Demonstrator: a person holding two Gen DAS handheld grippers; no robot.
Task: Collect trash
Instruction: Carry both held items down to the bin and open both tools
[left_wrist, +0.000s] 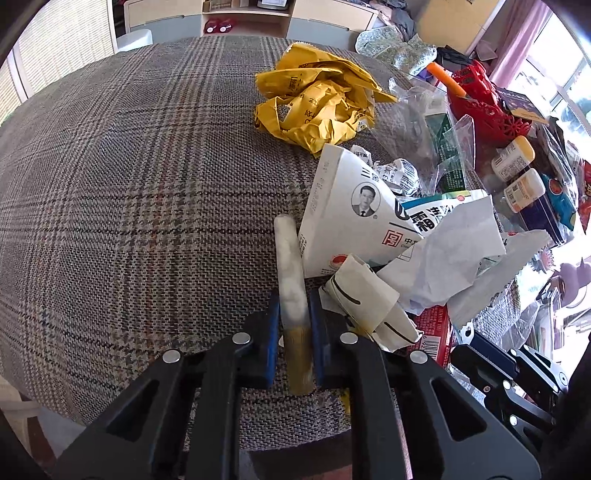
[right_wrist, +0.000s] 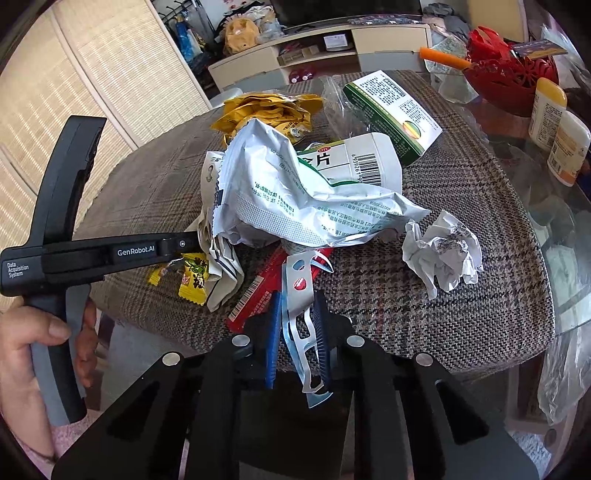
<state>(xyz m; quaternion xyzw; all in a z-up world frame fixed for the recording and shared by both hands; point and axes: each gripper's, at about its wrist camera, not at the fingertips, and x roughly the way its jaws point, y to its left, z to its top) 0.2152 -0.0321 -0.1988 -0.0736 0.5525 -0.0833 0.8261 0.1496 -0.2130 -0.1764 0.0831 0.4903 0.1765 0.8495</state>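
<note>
In the left wrist view, my left gripper is shut on a thin white tube with a yellow-brown lower end, which lies on the plaid cloth beside a white box with a portrait. In the right wrist view, my right gripper is shut on a blue-and-white torn wrapper strip at the near edge of the trash pile. A red wrapper lies under that strip. A large silver-white foil bag tops the pile. A crumpled white paper ball lies alone to its right.
A crumpled yellow wrapper lies at the far side. A yellow candy wrapper, a green-and-white box, a red basket and two small bottles crowd the right. A hand holds the left device's black handle.
</note>
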